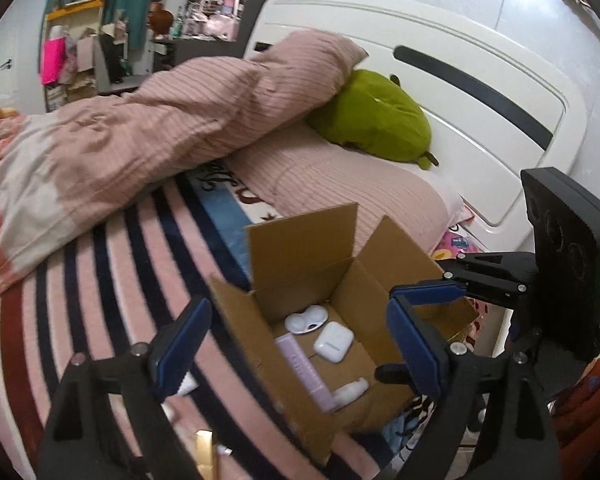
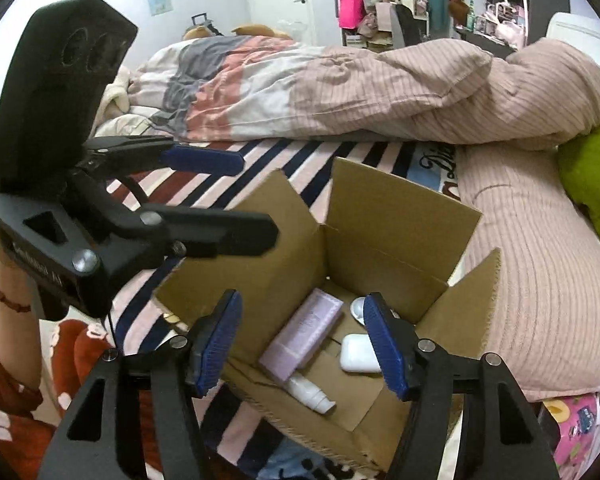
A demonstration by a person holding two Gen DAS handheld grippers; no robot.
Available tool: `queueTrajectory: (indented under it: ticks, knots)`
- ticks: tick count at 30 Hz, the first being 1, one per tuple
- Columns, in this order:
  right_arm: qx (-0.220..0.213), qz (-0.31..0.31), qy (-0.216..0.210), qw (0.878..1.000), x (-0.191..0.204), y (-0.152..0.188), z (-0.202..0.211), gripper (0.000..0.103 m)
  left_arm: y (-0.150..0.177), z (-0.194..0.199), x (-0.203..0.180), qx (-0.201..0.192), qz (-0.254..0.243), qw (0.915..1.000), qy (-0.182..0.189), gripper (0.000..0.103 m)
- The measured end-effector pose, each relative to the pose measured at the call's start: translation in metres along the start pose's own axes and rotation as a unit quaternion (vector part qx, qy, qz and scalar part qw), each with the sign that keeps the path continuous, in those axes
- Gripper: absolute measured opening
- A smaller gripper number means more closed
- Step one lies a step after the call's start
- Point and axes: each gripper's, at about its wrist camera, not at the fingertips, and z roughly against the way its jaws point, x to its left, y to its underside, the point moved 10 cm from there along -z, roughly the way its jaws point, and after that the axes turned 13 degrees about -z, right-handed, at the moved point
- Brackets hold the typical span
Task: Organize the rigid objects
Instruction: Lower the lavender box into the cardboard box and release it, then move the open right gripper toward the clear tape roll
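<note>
An open cardboard box (image 1: 300, 240) (image 2: 380, 248) stands on the striped bed cover. Inside lie a lilac carton (image 1: 304, 372) (image 2: 304, 332), a white earbud case (image 1: 334, 342) (image 2: 358, 354), a white lens case (image 1: 306, 320) (image 2: 356, 308) and a small white bottle (image 1: 350, 392) (image 2: 310, 394). My left gripper (image 1: 296, 344) (image 2: 258, 200) hovers over the box's left side, open, with nothing between its blue pads. My right gripper (image 2: 304, 348) hangs open above the box's near edge, also without anything in it.
A bunched pink striped duvet (image 2: 380, 88) lies behind the box, with a green plush cushion (image 1: 376, 120) against the white headboard (image 1: 480, 80). Small loose items (image 1: 188, 386) lie on the cover by the left fingers. A hand with a red sleeve (image 2: 12, 292) holds the left gripper.
</note>
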Motion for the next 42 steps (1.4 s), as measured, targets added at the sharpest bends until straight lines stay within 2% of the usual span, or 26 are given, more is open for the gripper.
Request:
queueTrajectory:
  ticks: [7, 12, 17, 21, 23, 26, 28, 32, 33, 36, 38, 40, 42]
  knots:
    - [-0.005, 0.016, -0.014, 1.000, 0.039, -0.002, 0.000, 0.060, 0.033, 0.057, 0.039, -0.022, 0.033, 0.9978, -0.053, 0.087]
    - [-0.010, 0.048, -0.055, 0.997, 0.099, -0.011, -0.012, 0.060, 0.075, 0.103, 0.088, -0.034, 0.073, 0.9910, -0.107, 0.087]
    - [0.011, 0.077, -0.095, 0.992, 0.160, -0.011, -0.047, 0.060, 0.125, 0.129, 0.130, -0.023, 0.107, 0.9820, -0.154, 0.087]
    - [0.065, 0.078, -0.108, 0.989, 0.191, 0.003, -0.104, 0.060, 0.165, 0.137, 0.156, -0.019, 0.140, 0.9756, -0.168, 0.087]
    - [0.083, 0.080, -0.103, 0.988, 0.196, 0.009, -0.131, 0.060, 0.180, 0.136, 0.165, -0.017, 0.154, 0.9737, -0.167, 0.087]
    - [0.094, 0.074, -0.059, 0.991, 0.186, 0.010, -0.177, 0.060, 0.199, 0.135, 0.176, -0.014, 0.176, 0.9697, -0.169, 0.087]
    - [0.087, 0.072, -0.017, 0.993, 0.173, 0.007, -0.204, 0.059, 0.209, 0.135, 0.181, -0.013, 0.189, 0.9664, -0.174, 0.087]
    - [0.062, 0.111, 0.046, 0.991, 0.158, -0.001, -0.238, 0.057, 0.219, 0.135, 0.185, -0.010, 0.199, 0.9639, -0.177, 0.087]
    - [0.071, 0.107, 0.039, 0.991, 0.158, 0.000, -0.244, 0.057, 0.220, 0.135, 0.185, -0.010, 0.199, 0.9638, -0.177, 0.087]
    - [0.092, 0.089, -0.043, 0.991, 0.172, 0.007, -0.242, 0.054, 0.222, 0.136, 0.186, -0.011, 0.203, 0.9631, -0.177, 0.088]
    - [0.090, 0.093, -0.074, 0.989, 0.181, 0.009, -0.238, 0.054, 0.223, 0.135, 0.187, -0.010, 0.202, 0.9631, -0.177, 0.087]
    - [0.083, 0.098, -0.065, 0.990, 0.182, 0.009, -0.237, 0.054, 0.223, 0.134, 0.186, -0.008, 0.201, 0.9635, -0.177, 0.088]
    - [0.075, 0.100, -0.034, 0.992, 0.176, 0.007, -0.243, 0.054, 0.223, 0.134, 0.186, -0.006, 0.200, 0.9636, -0.177, 0.088]
